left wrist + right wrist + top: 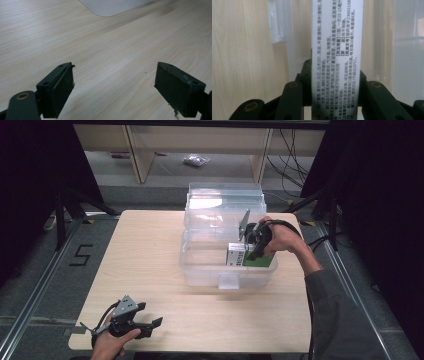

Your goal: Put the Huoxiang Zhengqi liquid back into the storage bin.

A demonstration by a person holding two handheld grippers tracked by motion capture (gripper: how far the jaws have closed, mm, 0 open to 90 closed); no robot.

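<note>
The table [165, 270] is pale wood with a fine, light grain. On it stands a clear bin [210, 265] — colourless, its lid [225, 202] just as clear. Inside, the box [250, 257] is green on one face and white on another; in the right gripper view the white face [337, 50] carries rows of small black print. Both grippers are black — the left one [145, 325] with a grey plate [125, 306]. The sleeve [335, 315] is grey. The floor [30, 270] is dark grey, marked with a black "5" [81, 255].
</note>
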